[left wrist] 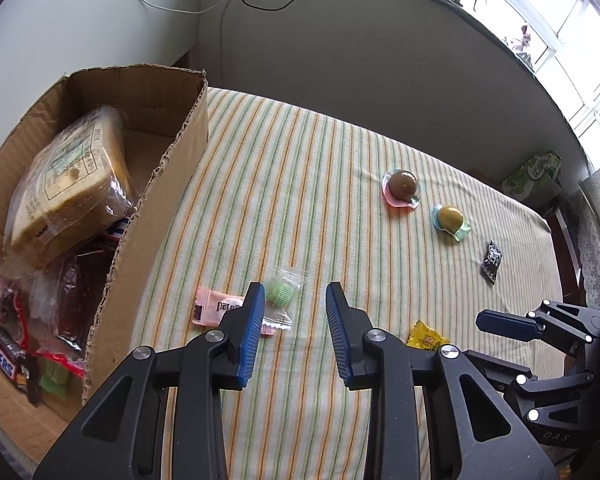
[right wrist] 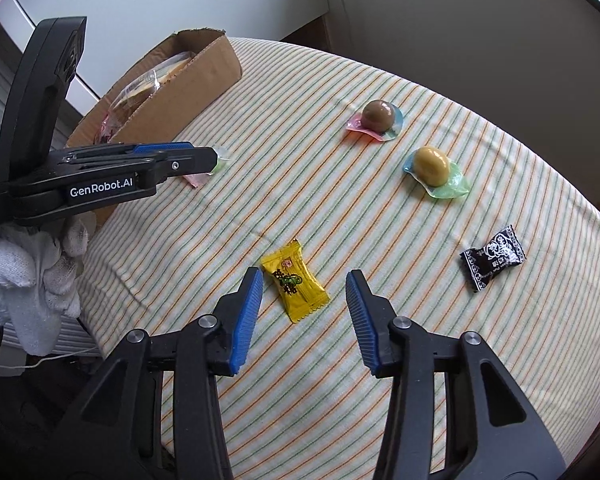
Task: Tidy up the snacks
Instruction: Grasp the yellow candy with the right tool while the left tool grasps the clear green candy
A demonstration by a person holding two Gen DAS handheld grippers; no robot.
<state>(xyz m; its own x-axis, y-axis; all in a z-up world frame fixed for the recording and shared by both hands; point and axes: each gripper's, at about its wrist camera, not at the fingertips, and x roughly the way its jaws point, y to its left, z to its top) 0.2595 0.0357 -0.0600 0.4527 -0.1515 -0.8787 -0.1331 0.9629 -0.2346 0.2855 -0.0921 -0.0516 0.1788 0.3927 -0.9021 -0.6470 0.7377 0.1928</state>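
Note:
My left gripper (left wrist: 294, 292) hangs open over the striped cloth. A green candy in clear wrap (left wrist: 281, 291) lies just inside its left finger, and a pink packet (left wrist: 212, 308) lies partly under that finger. My right gripper (right wrist: 305, 276) is open too, its fingers standing either side of a yellow wrapped candy (right wrist: 294, 286) without touching it. On the left, a cardboard box (left wrist: 160, 200) holds bagged bread (left wrist: 72, 180) and a Snickers pack (left wrist: 4, 360). The right wrist view shows the left gripper (right wrist: 204, 158) from the side, held by a white-gloved hand (right wrist: 32, 272).
Farther out on the cloth lie a brown jelly cup (right wrist: 378, 116), an olive-yellow jelly cup (right wrist: 432, 166) and a black wrapped candy (right wrist: 492, 258). The table edge curves away at the right. A green tissue box (left wrist: 536, 176) stands at the far right by the wall.

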